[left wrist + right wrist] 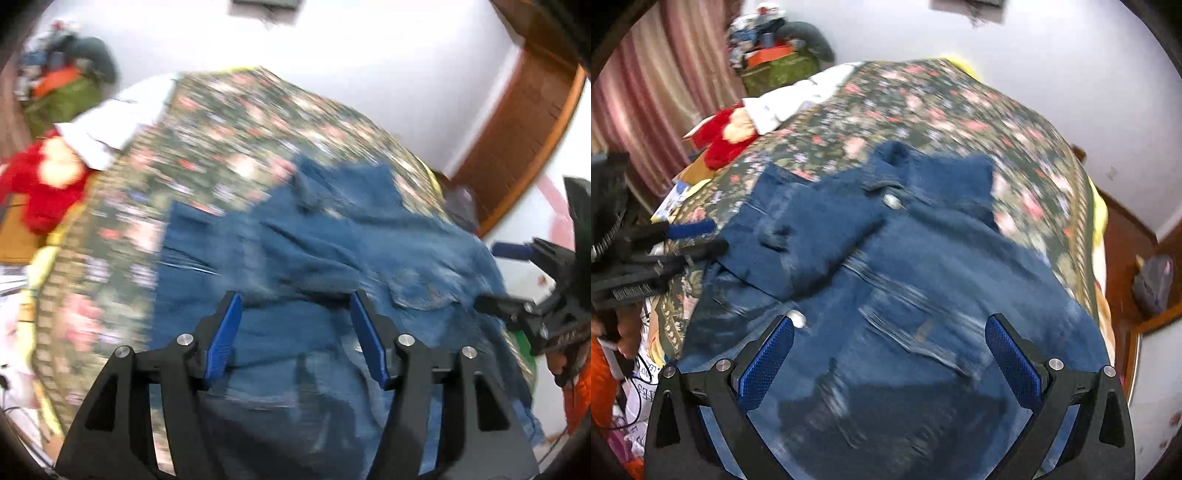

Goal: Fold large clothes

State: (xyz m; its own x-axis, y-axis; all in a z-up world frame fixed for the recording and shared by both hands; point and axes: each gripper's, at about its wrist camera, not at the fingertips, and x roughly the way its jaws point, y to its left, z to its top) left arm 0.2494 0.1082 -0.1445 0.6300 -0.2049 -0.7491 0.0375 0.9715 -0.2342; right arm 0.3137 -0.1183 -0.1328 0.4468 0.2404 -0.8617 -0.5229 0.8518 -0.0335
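One denim jacket (923, 258) lies spread on the bed ahead of both your claws, dark blue, button side up, with its collar at the far end from you. One sleeve (812, 229) is folded across the chest, its cuff end toward your left claw. Pale worn streaks cross the front near a chest pocket, and two metal buttons show, one just below the collar and one just beyond the left finger of your right claw (890, 332). That claw hangs above the jacket's near half with its jaws wide and nothing between the blue pads. Your left claw (295, 306) stands partly parted over the near hem, also holding nothing; cloth shows between its fingers, but the pads are clear of it. Under the jacket lies a floral bedspread (960, 110). Beyond it, far left of your claws, sit a red plush toy (720, 136) and a white cloth (790, 99). Motion blur softens the finer detail.
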